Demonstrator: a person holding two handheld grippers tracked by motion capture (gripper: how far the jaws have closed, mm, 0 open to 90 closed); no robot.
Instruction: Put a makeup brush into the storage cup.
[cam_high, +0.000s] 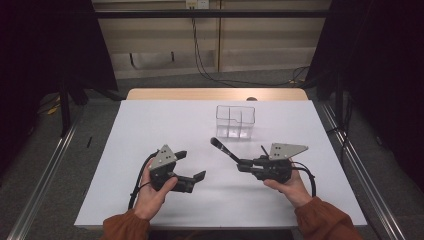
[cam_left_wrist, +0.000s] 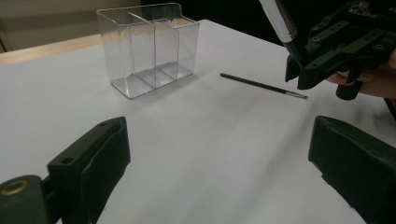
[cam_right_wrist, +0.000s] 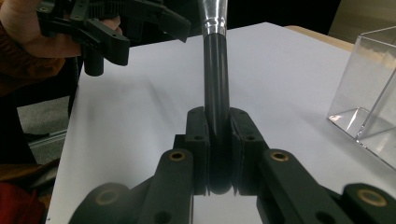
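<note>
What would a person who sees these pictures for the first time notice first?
The right tongs are shut on a black brush handle with a silver collar, held above the white table. Beyond them stands a clear divided organizer, empty. The left tongs are open, and a thin black stick lies on the table.

Brush (cam_right_wrist: 215, 70) head beyond the right gripper view's top edge

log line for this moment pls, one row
right gripper: shut on makeup brush, lifted | left gripper: open, empty | clear organizer: empty | thin brush: lying on table
</note>
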